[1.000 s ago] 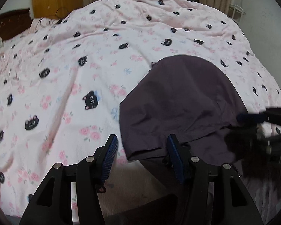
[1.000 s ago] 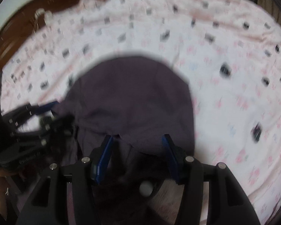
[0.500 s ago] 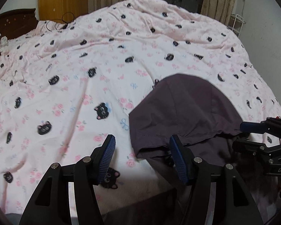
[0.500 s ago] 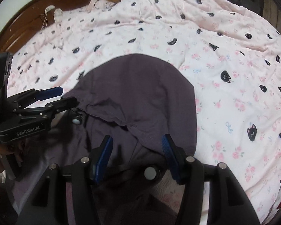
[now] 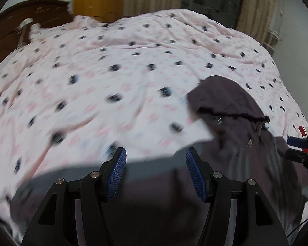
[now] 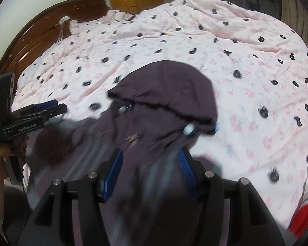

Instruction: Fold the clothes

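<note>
I see a dark hoodie (image 6: 170, 94) lying on the near part of the bed (image 5: 113, 78), hood toward the far side. My left gripper (image 5: 155, 176) hangs over the bed's near edge, jaws partly apart and empty. My right gripper (image 6: 148, 174) points down over the hoodie's blurred body; I can't tell whether it pinches cloth.
</note>
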Action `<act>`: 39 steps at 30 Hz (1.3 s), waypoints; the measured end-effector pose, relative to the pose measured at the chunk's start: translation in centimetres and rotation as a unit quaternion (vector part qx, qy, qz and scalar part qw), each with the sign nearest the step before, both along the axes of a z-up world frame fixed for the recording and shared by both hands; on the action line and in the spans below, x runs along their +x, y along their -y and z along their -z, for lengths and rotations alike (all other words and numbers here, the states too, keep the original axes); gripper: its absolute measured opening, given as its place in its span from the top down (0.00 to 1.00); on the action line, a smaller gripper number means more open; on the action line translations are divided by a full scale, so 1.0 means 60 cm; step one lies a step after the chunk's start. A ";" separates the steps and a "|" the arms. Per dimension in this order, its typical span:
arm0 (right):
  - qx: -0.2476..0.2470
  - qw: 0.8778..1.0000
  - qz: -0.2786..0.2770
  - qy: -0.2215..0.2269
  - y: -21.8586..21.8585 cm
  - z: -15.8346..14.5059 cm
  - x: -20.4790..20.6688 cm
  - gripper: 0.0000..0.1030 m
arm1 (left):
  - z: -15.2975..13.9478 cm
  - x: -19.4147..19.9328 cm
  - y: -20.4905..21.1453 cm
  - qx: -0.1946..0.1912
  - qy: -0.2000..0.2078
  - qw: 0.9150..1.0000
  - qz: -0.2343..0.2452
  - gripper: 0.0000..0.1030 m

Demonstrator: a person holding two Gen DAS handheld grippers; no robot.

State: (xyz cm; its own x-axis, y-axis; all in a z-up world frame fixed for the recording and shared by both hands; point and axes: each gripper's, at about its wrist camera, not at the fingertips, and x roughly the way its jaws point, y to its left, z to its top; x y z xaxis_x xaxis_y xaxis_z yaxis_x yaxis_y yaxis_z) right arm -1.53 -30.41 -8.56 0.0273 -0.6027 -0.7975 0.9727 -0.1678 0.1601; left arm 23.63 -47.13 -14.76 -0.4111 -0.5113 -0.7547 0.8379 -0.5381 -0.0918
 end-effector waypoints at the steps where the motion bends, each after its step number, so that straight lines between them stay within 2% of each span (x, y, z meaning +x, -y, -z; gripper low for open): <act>1: -0.002 1.000 -0.004 -0.005 -0.009 0.000 0.016 0.43 | -0.002 0.030 -0.015 -0.004 -0.006 1.000 -0.017 0.46; 4: -0.007 1.000 -0.018 -0.020 -0.034 0.002 0.068 0.43 | -0.008 0.084 -0.049 -0.015 -0.017 0.998 -0.054 0.46; 7: -0.005 0.999 -0.033 -0.020 -0.052 0.009 0.113 0.42 | -0.012 0.140 -0.087 -0.031 -0.037 0.995 -0.093 0.32; 9: -0.001 0.999 -0.041 -0.018 -0.061 0.016 0.141 0.42 | -0.007 0.167 -0.101 -0.038 -0.040 0.992 -0.115 0.29; 16: 0.008 0.997 -0.065 -0.029 -0.090 0.031 0.211 0.42 | 0.033 0.278 -0.101 -0.007 -0.074 0.980 -0.186 0.29; 20: 0.007 0.997 -0.066 -0.029 -0.105 0.031 0.227 0.42 | 0.055 0.317 -0.077 0.027 -0.105 0.971 -0.215 0.29; 23: 0.011 0.997 -0.066 -0.024 -0.111 0.032 0.234 0.42 | 0.069 0.335 -0.057 0.046 -0.143 0.961 -0.233 0.29; 25: 0.013 0.997 -0.067 -0.024 -0.117 0.030 0.239 0.42 | 0.073 0.338 -0.050 0.047 -0.154 0.957 -0.239 0.29; 31: 0.019 0.997 -0.066 -0.032 -0.130 0.024 0.243 0.41 | 0.077 0.320 -0.026 0.042 -0.169 0.957 -0.230 0.31; 33: 0.020 0.997 -0.064 -0.032 -0.135 0.022 0.241 0.41 | 0.078 0.316 -0.024 0.043 -0.168 0.958 -0.227 0.48; 34: 0.021 0.997 -0.063 -0.032 -0.138 0.021 0.241 0.41 | 0.079 0.315 -0.024 0.043 -0.167 0.958 -0.228 0.53; 36: 0.021 0.997 -0.061 -0.030 -0.143 0.020 0.240 0.41 | 0.079 0.317 -0.022 0.046 -0.174 0.957 -0.228 0.74; 39: 0.024 0.997 -0.060 -0.029 -0.150 0.021 0.240 0.41 | 0.074 0.323 -0.024 0.041 -0.187 0.954 -0.231 0.83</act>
